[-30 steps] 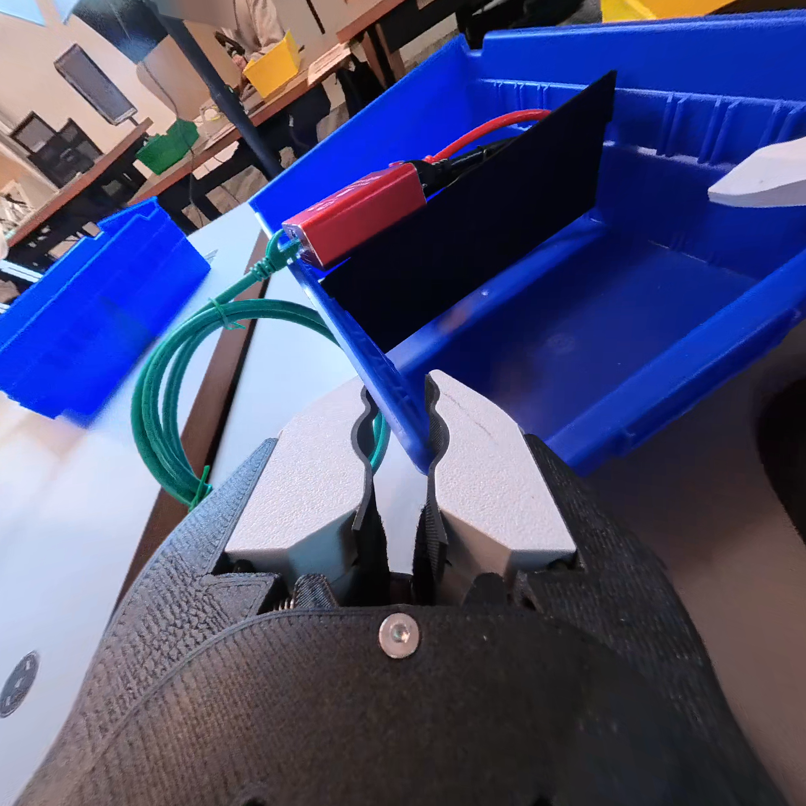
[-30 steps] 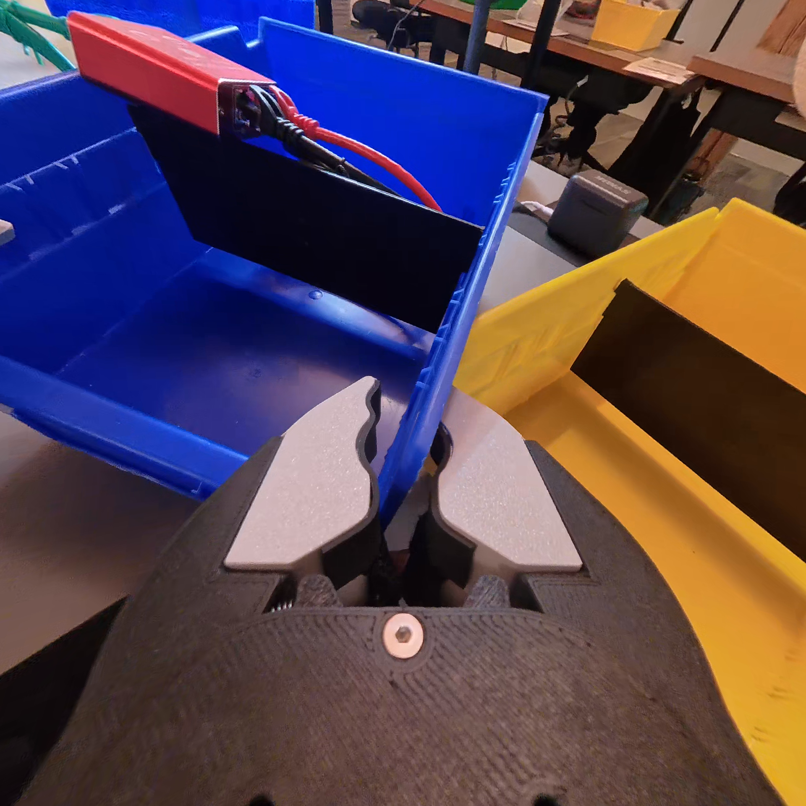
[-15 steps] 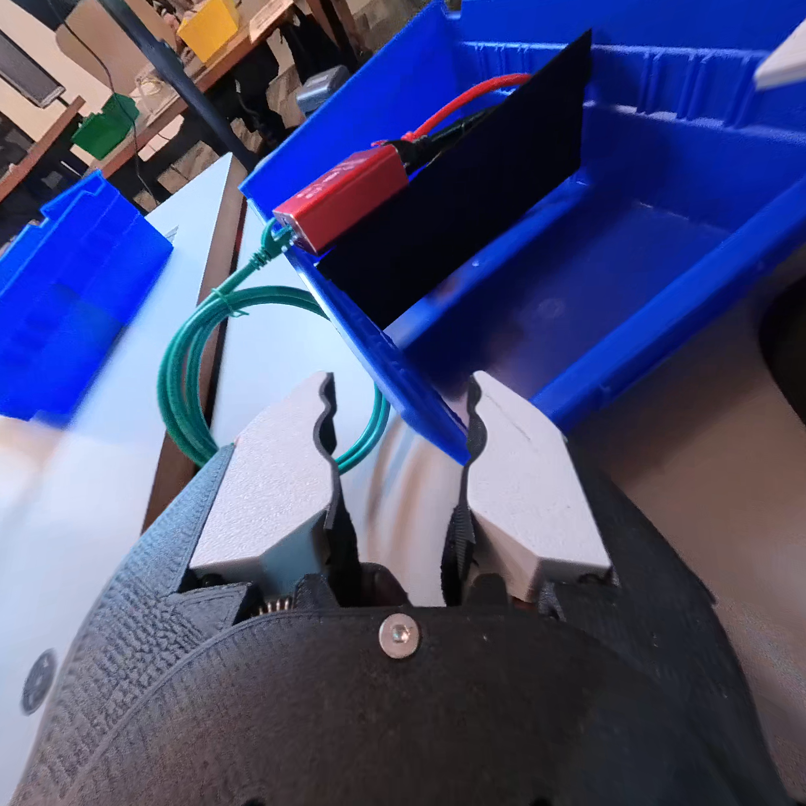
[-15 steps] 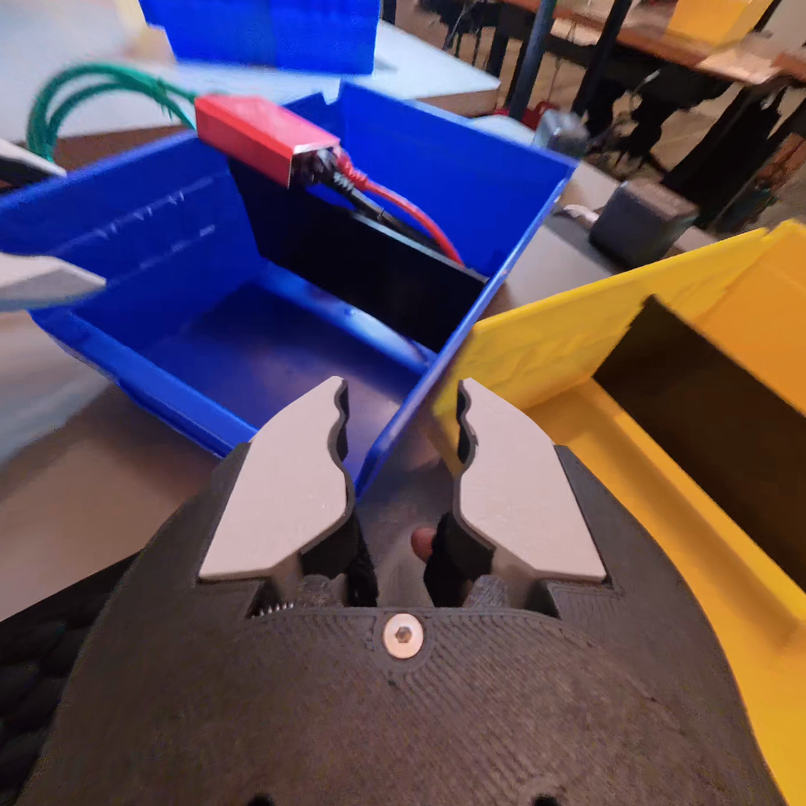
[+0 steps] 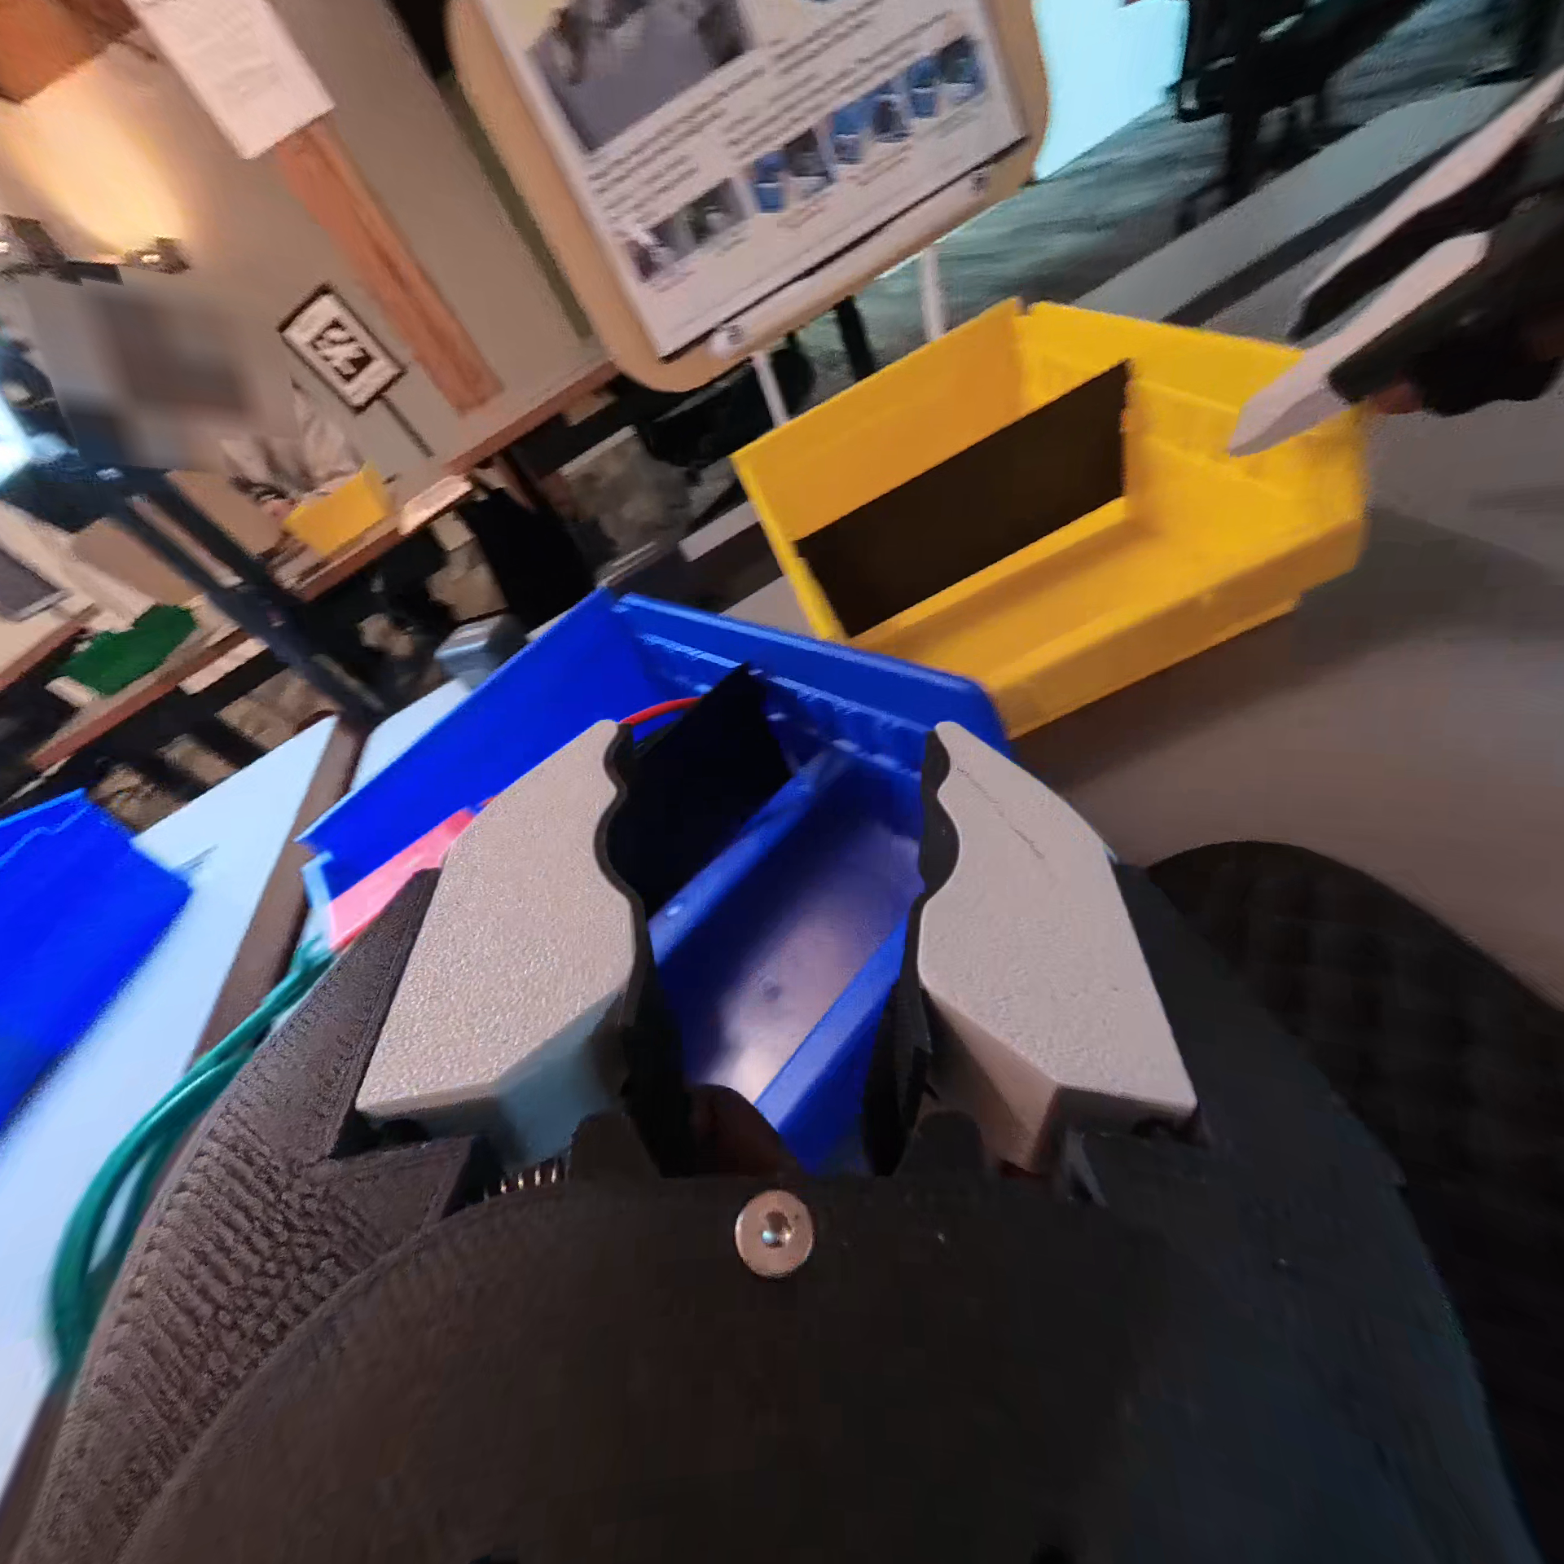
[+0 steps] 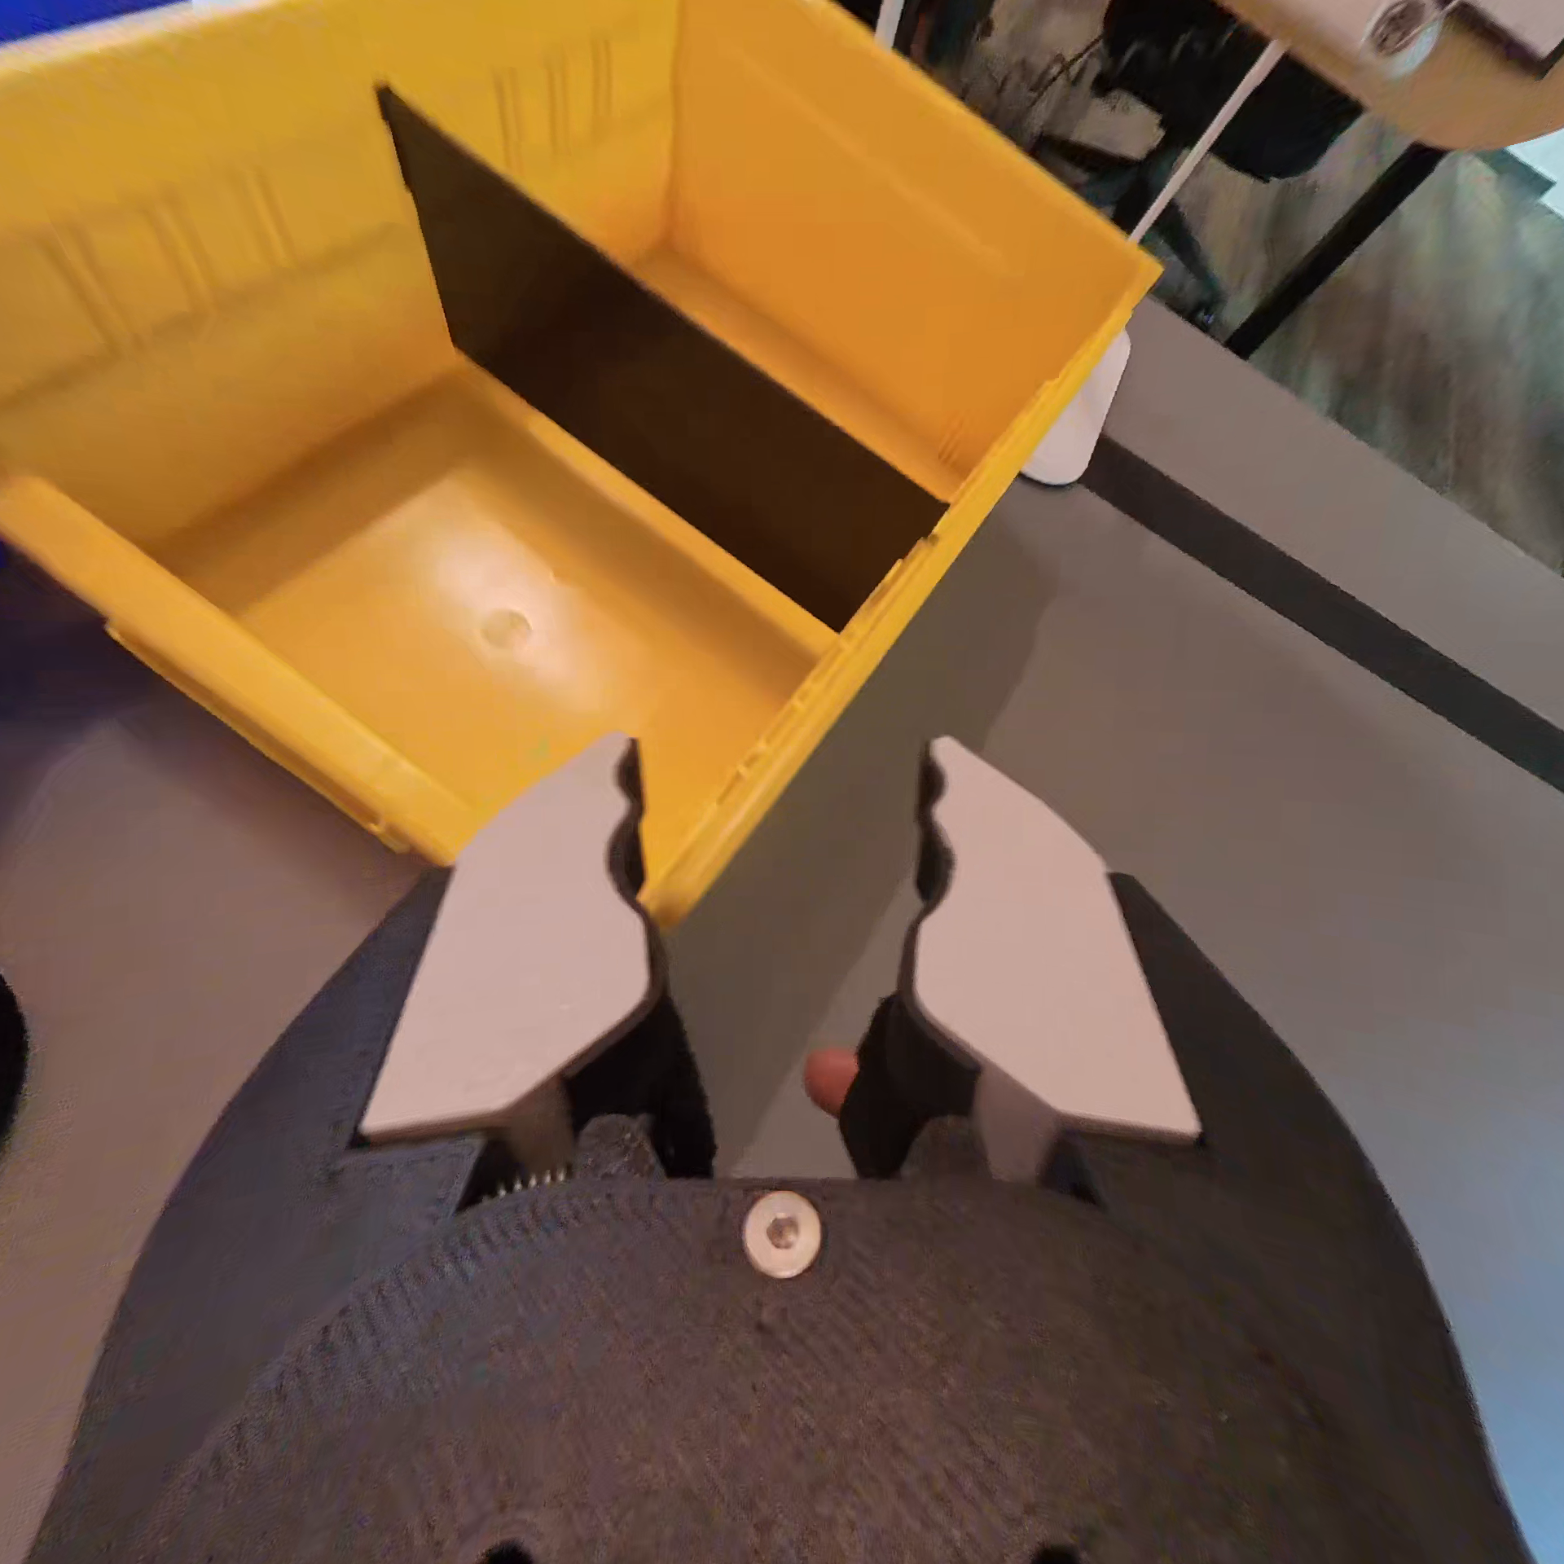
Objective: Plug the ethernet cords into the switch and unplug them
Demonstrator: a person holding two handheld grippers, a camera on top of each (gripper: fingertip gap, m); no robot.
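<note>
With both the left claw [image 5: 766,825] and right claw [image 6: 779,812] spread apart and empty, the red switch [image 5: 398,876] sits at the blue bin's [image 5: 542,702] left end, green ethernet cord [image 5: 144,1134] trailing onto the surface, so plugging work seems left.

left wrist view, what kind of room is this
Most likely a lab or workshop. Plastic parts bins sit on the bench, a blue bin and a yellow bin; more worktables with bins stand behind, and a poster board stands on a stand near the back wall.
</note>
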